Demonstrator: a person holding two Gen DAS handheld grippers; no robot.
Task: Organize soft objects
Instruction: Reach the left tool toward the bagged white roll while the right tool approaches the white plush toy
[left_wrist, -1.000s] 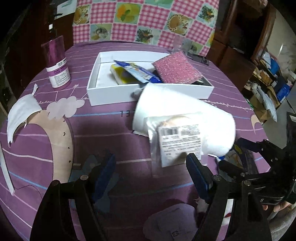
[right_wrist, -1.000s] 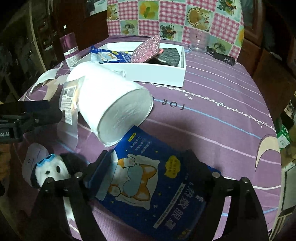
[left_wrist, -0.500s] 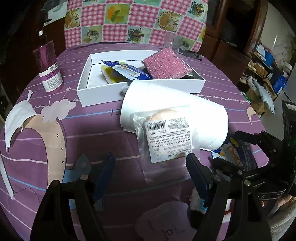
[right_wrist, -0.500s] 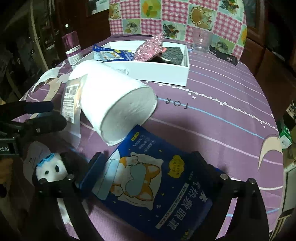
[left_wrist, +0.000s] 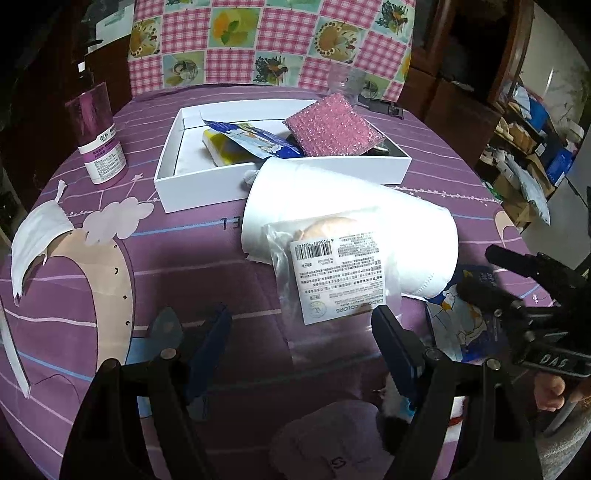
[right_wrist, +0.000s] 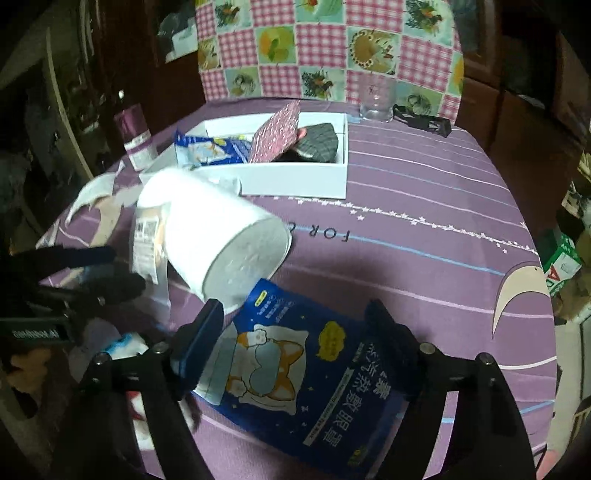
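Note:
A white paper roll (left_wrist: 347, 218) lies on its side on the purple tablecloth, with a clear bag with a label (left_wrist: 332, 273) leaning on it; both also show in the right wrist view, the roll (right_wrist: 218, 240) and the bag (right_wrist: 146, 236). My left gripper (left_wrist: 301, 343) is open, just short of the bag. My right gripper (right_wrist: 291, 332) is open over a dark blue eye-mask packet (right_wrist: 310, 373), jaws either side of its top. A white box (left_wrist: 207, 184) behind holds a pink sponge (left_wrist: 332, 125), a blue packet (left_wrist: 255, 138) and a dark cloth (right_wrist: 319, 142).
A purple bottle (left_wrist: 98, 134) stands at the left of the box. A white face mask (left_wrist: 33, 236) lies at the far left. A glass (right_wrist: 375, 99) and a black clip (right_wrist: 421, 120) sit behind the box. A small plush toy (right_wrist: 125, 343) lies by the right gripper.
My left gripper has drawn back a little from the roll and bag. My right gripper has moved forward over the blue packet, hiding most of the plush toy.

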